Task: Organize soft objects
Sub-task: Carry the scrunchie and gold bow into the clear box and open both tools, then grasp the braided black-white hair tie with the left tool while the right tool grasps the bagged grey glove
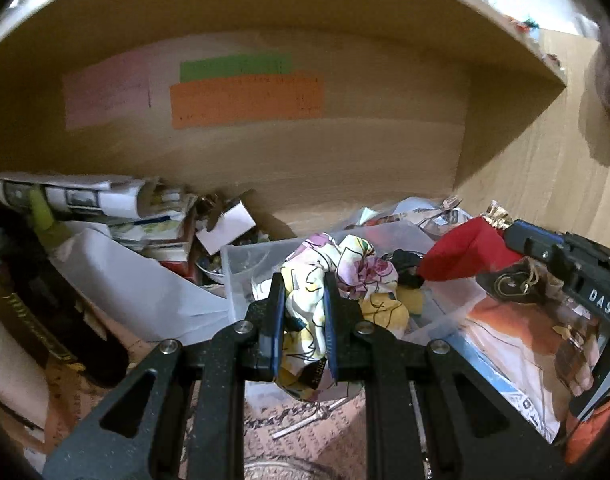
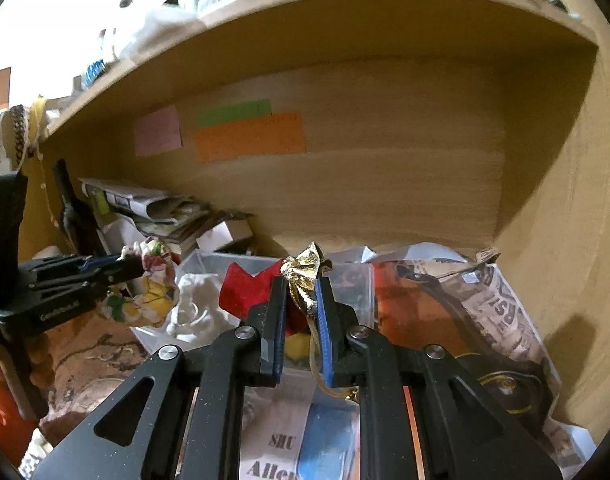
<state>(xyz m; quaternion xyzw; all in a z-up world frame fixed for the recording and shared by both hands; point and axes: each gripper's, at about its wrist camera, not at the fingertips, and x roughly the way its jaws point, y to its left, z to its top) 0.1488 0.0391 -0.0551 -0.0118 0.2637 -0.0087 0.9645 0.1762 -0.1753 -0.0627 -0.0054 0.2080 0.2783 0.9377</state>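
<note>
My left gripper (image 1: pixel 304 284) is shut on a crumpled floral cloth (image 1: pixel 345 268), white with pink, yellow and black print, held over a clear plastic bin (image 1: pixel 241 276). It also shows in the right wrist view (image 2: pixel 149 280) at the left. My right gripper (image 2: pixel 301 284) is shut on the gold top (image 2: pixel 305 276) of a red fabric pouch (image 2: pixel 245 288), held above the same bin (image 2: pixel 357 280). In the left wrist view the red pouch (image 1: pixel 465 256) and right gripper (image 1: pixel 517 236) are at the right.
Everything sits inside a wooden cabinet shelf (image 2: pixel 385 184) with pink, green and orange notes (image 2: pixel 249 136) on its back wall. Stacked papers and boxes (image 1: pixel 105 200) lie at the left. Printed plastic bags (image 2: pixel 497 312) lie at the right. A white crumpled item (image 2: pixel 197 308) lies in the bin.
</note>
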